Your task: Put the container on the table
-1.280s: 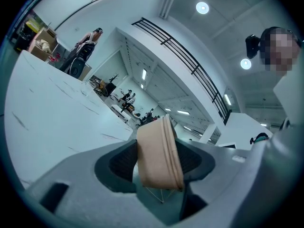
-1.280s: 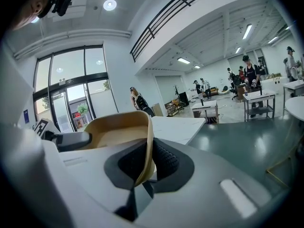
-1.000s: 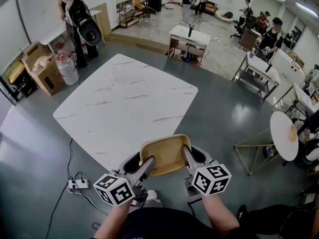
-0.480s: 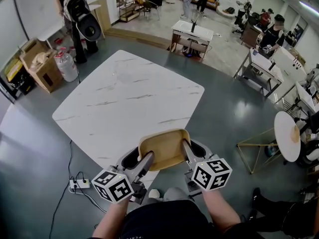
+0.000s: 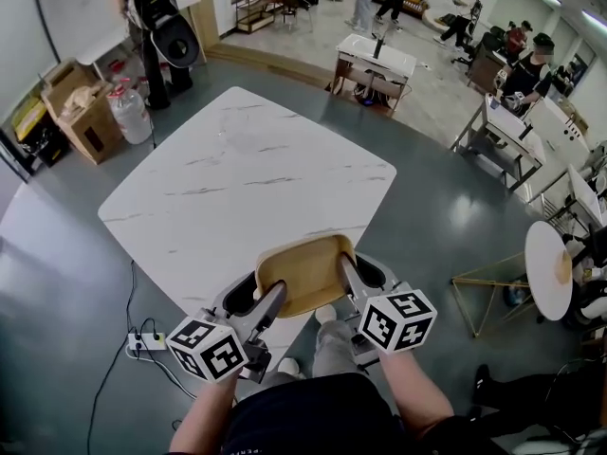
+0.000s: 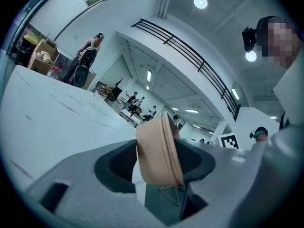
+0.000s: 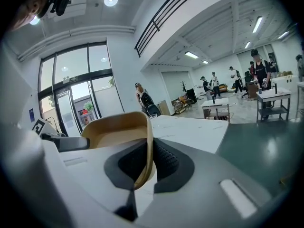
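Tan plastic, shallow and rounded at the corners: the container (image 5: 305, 273) is carried between both tools, open side up in the head view. The left tool (image 5: 261, 300) is clamped on the container's left rim; its own view shows the wall of the container (image 6: 157, 152) standing edge-on between the two dark pads, both pressed against it. The right tool (image 5: 360, 278) is closed on the opposite rim; its own view shows the thin wall of the container (image 7: 124, 129) pinched between the ribbed pads. The container therefore spans the gap between the two tools, level with their jaws and just ahead of the marker cubes. In the head view it lies over the near corner of the white marble counter (image 5: 237, 188), partly past its edge and above the grey floor (image 5: 66, 282). Contact between the container's base and the counter cannot be determined. A power strip (image 5: 147, 342) lies on the floor to the left. A cardboard box (image 5: 81, 112) and a large water bottle (image 5: 131, 112) stand beyond the counter's far-left side.
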The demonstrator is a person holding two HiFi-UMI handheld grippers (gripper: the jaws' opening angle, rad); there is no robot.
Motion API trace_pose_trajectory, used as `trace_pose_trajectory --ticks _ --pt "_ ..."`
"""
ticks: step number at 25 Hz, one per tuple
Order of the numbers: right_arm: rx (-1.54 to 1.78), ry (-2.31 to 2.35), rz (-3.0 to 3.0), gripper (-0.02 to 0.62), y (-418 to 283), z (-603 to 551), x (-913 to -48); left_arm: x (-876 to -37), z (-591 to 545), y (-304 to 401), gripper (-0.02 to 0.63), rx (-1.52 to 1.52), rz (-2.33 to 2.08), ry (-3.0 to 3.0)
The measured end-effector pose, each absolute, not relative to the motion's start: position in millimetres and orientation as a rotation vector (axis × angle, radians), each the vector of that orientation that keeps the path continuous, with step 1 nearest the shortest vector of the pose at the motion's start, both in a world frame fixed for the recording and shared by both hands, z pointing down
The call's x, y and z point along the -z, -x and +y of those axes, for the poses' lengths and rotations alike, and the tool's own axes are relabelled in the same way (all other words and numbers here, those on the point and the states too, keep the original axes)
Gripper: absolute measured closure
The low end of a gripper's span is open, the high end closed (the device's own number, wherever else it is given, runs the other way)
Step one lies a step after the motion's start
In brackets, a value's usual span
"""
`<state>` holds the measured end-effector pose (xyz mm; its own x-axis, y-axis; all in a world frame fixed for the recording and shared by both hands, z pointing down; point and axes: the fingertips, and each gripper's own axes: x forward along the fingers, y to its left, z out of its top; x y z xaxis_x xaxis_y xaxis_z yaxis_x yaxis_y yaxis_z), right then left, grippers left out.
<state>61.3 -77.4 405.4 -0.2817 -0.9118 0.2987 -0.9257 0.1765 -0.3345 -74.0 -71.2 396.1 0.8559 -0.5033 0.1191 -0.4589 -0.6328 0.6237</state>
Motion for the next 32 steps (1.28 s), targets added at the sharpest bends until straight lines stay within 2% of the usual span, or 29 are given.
trace_pose_trajectory --ticks 32 --pt "-0.760 -1.521 -2.467 0.574 -150 -273 -431 -427 -246 -19 0.387 0.155 -0.976 -2.183"
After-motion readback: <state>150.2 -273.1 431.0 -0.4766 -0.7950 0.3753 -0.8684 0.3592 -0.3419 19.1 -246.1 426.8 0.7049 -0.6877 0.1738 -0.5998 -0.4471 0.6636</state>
